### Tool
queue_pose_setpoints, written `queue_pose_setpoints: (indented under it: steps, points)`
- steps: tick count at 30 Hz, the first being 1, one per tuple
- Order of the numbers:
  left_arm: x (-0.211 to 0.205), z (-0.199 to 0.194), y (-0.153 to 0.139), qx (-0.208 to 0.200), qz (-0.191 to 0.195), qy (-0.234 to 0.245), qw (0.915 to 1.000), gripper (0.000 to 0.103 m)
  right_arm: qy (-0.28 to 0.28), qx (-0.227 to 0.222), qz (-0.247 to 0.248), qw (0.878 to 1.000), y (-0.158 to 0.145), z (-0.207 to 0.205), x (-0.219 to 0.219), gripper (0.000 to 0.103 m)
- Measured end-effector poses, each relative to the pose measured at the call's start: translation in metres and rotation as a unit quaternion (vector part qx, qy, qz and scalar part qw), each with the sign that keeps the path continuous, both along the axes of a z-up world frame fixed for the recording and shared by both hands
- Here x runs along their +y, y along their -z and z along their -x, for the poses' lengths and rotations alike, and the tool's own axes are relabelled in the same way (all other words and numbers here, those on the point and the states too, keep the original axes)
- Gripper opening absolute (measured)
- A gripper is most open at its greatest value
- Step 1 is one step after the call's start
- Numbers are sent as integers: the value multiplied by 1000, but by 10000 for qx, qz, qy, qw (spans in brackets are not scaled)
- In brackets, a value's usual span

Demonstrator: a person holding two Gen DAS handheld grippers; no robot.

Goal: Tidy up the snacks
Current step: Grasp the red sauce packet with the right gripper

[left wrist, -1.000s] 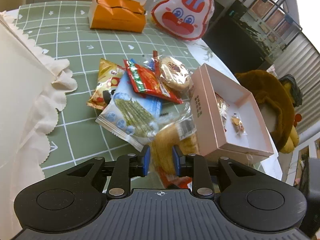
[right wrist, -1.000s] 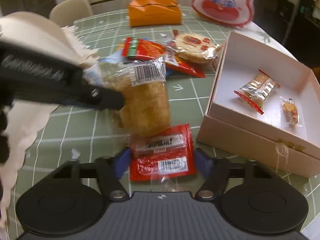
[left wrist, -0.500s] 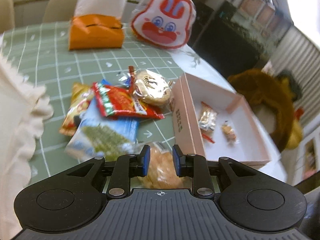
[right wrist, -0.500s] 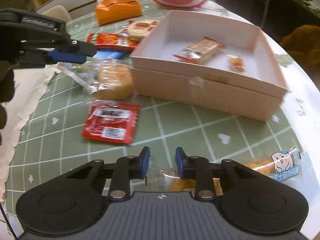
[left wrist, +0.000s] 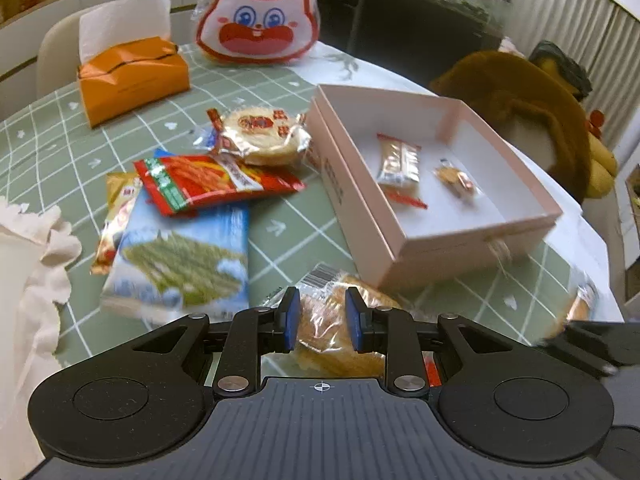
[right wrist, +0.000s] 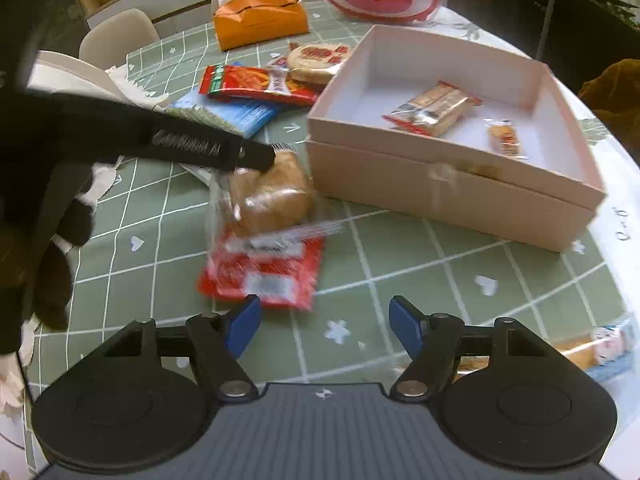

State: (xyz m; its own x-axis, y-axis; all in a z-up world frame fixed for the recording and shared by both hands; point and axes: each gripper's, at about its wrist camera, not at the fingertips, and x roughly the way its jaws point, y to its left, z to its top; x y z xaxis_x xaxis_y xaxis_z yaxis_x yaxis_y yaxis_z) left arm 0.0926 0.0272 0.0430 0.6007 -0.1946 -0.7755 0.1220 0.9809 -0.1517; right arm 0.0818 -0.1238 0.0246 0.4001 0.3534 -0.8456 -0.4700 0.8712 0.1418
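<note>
My left gripper (left wrist: 321,319) is shut on a wrapped golden bread bun (left wrist: 340,336), held just above the table beside the pink box (left wrist: 476,232); the bun also shows in the right wrist view (right wrist: 268,196). The pink box (right wrist: 452,196) holds a wrapped biscuit pack (right wrist: 434,108) and a small candy (right wrist: 505,140). My right gripper (right wrist: 324,326) is open and empty above the green cloth, just behind a red snack packet (right wrist: 264,276). A wrapped cake with a cartoon label (right wrist: 600,350) lies at its right.
Loose snacks lie left of the box: a round cake (left wrist: 264,136), a red packet (left wrist: 212,184), a blue packet (left wrist: 180,260), a gold packet (left wrist: 116,216). An orange tissue box (left wrist: 132,76), a rabbit bag (left wrist: 256,16) and a brown plush toy (left wrist: 532,108) stand behind.
My right gripper has opened and moved left, away from the cartoon-label cake toward the red packet. My left gripper keeps hold of the bun and has shifted slightly toward the box.
</note>
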Motion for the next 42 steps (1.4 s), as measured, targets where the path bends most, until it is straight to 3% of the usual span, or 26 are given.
queue_pose_setpoints:
  steps: [5,9,10,14,16,27,31,35,37,39,41,42]
  points:
    - [1,4,-3,86,78,-38,9999,28,-72,-82,55,9999,5,-7,26,86]
    - [2,3,-6,138,182,-10,9997,28,-221,-169,124,9995,6,-8,35,86]
    - [1,3,-7,139,178,11,9997,28,-225,-172,122,9995,5,-8,34,83]
    - [0,4,-6,167,157,39,9997,28,-232,-153,35,9996,-3,-8,20,45]
    - [0,5,-5,178,148,32,9997,28,-203,-85,42,9997,-4,-9,8,36]
    - [2,23,-7,287,102,230,9993,27,555,-209,440,9973,-1,-15,-49,32]
    - [22,31,-7,334,244,-237,9989,27,564,-272,285,9976,-7,-12,-50,32]
    - [46,32,-10,539,819,-688,9928,27,572,-326,147,9977,-11,-10,-42,33]
    - [52,33,-12,583,1041,-766,9899,27,585,-292,33,9979,-12,-13,-34,34]
    - [54,34,-14,566,1104,-850,9886,27,506,-170,-131,9985,-12,-12,-26,42]
    - [56,35,-14,535,1126,-942,9877,27,337,-41,-291,9990,-11,-8,-14,73]
    - [56,35,-14,533,1131,-974,9874,27,254,-22,-300,9992,-9,-5,-7,76]
